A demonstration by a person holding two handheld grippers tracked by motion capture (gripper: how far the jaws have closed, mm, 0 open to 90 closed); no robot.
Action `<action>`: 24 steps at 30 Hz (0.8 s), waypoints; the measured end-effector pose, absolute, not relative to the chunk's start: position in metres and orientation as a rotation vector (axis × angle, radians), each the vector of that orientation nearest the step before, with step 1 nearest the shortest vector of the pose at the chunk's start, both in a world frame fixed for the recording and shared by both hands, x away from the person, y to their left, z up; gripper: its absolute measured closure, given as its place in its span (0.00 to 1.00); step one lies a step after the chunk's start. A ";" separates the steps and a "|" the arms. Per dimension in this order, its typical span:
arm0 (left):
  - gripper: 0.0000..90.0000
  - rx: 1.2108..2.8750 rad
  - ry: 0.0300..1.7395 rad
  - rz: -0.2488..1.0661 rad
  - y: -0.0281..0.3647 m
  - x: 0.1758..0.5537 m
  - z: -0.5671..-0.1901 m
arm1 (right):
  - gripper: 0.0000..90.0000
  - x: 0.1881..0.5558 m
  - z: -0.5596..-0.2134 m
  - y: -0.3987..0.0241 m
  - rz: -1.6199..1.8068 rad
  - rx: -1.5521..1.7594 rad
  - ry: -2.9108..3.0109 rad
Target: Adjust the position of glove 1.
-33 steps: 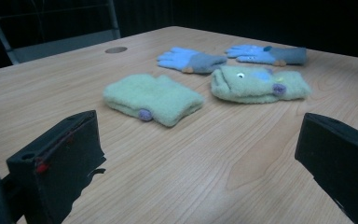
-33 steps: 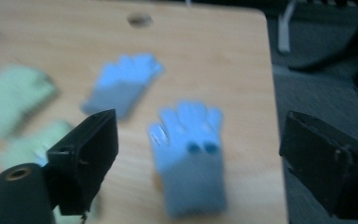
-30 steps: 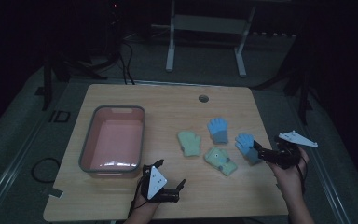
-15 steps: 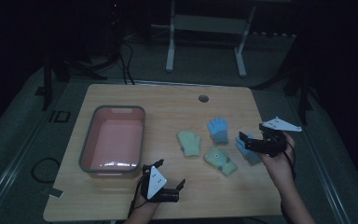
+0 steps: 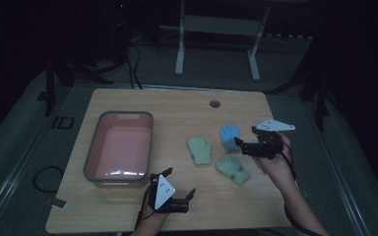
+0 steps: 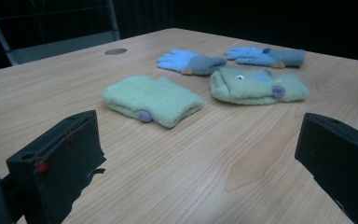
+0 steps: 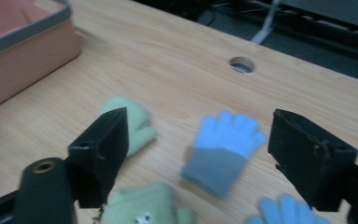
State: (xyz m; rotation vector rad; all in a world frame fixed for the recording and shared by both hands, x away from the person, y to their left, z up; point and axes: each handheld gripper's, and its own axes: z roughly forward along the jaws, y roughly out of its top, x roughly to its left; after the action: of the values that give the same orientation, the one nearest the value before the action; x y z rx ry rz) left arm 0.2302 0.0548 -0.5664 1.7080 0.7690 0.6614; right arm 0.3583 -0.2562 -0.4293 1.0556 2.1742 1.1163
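The right tool is hovering over the blue-and-grey glove on the right half of the table, its jaws standing wide with nothing between them; they have just been closing a little, and in the right gripper view the glove is lying flat on the wood between and beyond them. A second blue glove is lying just nearer the person, and two green mittens are resting to the left of the pair, apart from each other. The pink tub is sitting well apart on the left side of the table.

The left tool is resting near the front edge of the table, jaws spread and empty, pointing across the wood toward the mittens.

The glove looks like soft knit: light, limp, likely to drape and fold once lifted, with no risk of breaking. Being thin and flat, it is offering little height to pinch. The grey cuff seems the best spot, since it is thicker than the fingers; pressing down on it and bunching the fabric between the pads should give a firm hold. A pinch on one finger alone may slip.
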 end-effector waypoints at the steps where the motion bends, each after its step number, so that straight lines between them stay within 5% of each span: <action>1: 0.01 1.711 0.766 0.666 0.055 0.230 -0.566 | 0.27 0.362 -0.432 -0.249 1.118 1.036 2.211; 4: 0.01 1.710 0.765 0.665 0.055 0.230 -0.566 | 0.41 0.368 -0.436 -0.240 1.106 1.020 2.246; 24: 0.01 1.703 0.765 0.661 0.055 0.230 -0.566 | 0.66 0.404 -0.490 -0.172 1.034 0.884 2.487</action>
State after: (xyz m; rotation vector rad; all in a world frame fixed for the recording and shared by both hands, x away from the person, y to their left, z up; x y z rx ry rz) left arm 0.2297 0.0555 -0.5665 1.7028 0.7651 0.6612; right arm 0.4040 -0.1719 -0.4901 0.8844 2.4869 1.0344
